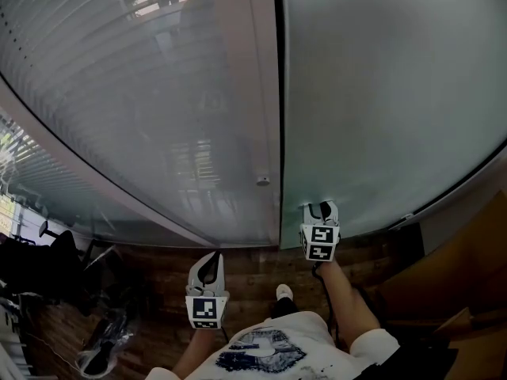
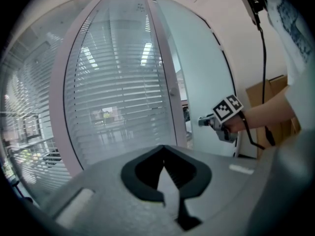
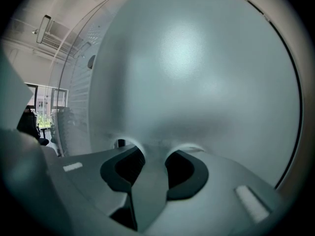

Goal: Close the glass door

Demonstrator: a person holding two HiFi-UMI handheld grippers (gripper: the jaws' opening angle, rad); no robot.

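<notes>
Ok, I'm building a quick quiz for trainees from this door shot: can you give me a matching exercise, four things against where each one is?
Things:
1. right gripper
2. left gripper
3. blinds
4. brown cardboard

Places:
A. left of the pale upright frame
B. far right, beyond the glass
C. tips at the frosted glass panel
D. held back from the glass, over the wooden floor

Pairs: 1-C, 2-D, 3-A, 4-B

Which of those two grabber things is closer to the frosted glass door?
Right. The right gripper has its tips up against the frosted glass door; the left gripper hangs back, short of the slatted pane.
</notes>
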